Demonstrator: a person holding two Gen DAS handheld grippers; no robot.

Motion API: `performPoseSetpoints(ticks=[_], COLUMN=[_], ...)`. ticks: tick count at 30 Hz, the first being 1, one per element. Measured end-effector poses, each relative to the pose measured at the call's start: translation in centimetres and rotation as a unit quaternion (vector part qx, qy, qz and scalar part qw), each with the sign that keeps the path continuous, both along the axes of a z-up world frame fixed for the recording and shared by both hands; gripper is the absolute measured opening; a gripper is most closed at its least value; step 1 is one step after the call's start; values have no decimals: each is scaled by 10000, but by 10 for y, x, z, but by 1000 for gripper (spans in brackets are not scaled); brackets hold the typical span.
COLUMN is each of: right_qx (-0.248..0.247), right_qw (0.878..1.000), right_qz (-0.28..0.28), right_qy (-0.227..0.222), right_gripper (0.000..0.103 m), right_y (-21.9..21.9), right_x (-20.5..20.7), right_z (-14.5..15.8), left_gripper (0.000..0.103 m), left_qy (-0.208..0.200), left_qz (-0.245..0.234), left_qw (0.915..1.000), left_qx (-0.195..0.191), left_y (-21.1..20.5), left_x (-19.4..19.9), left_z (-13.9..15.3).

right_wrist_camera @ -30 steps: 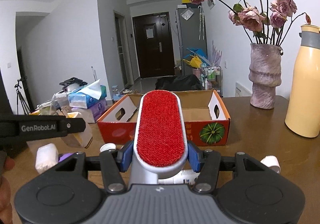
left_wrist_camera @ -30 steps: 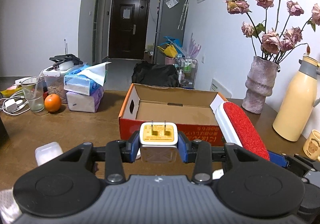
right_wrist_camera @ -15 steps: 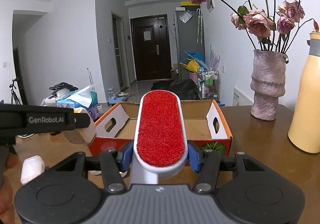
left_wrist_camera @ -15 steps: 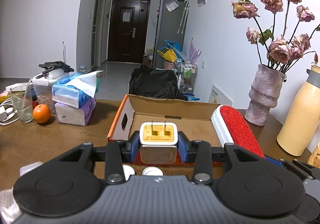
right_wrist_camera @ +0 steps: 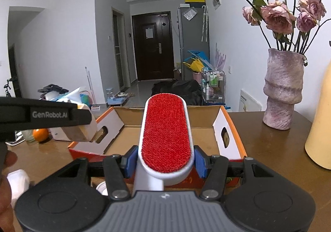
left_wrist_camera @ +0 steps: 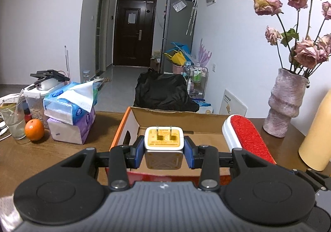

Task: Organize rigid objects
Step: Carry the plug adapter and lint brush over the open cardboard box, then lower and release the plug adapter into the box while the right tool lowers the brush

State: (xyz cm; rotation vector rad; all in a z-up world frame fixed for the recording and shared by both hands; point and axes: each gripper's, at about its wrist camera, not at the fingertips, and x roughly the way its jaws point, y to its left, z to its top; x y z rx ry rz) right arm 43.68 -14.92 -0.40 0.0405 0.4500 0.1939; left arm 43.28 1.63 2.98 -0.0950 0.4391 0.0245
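Left tongs [left_wrist_camera: 164, 150] clamp a charger [left_wrist_camera: 164, 145], right tongs [right_wrist_camera: 165, 161] clamp a lint brush [right_wrist_camera: 166, 134], both over the empty box [right_wrist_camera: 229, 128]; nothing is dropped in yet.

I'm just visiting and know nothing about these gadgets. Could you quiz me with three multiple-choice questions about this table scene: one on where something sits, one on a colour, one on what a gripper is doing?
1. Where is the orange?
A. in the box
B. on the table beside a glass
C. in the vase

2. What colour is the lint brush pad?
A. red
B. green
C. black

3. What is the left gripper doing?
A. hanging open
B. clamping a plug adapter
C. holding a cup

Answers: 1 B, it sits by the glass; 2 A, the pad is plainly red; 3 B, both pads press the adapter's sides.
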Motion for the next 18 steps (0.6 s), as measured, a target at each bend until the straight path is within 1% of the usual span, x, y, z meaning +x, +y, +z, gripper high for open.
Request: performPoseSetpoints(ticks=[10,18], right_qx=[-16,-15], right_qw=[9998,9997], right_qz=[-213,-251], right_qy=[27,78], right_gripper=[55,55], right_y=[0,5], right_x=[39,69], right_z=[-4,-5], left_gripper=[40,40], left_qy=[43,127], left_qz=[1,94], left_qw=[10000,9999], left_qx=[40,34], left_y=[1,4], left_x=[39,67], left_z=[-6,-9])
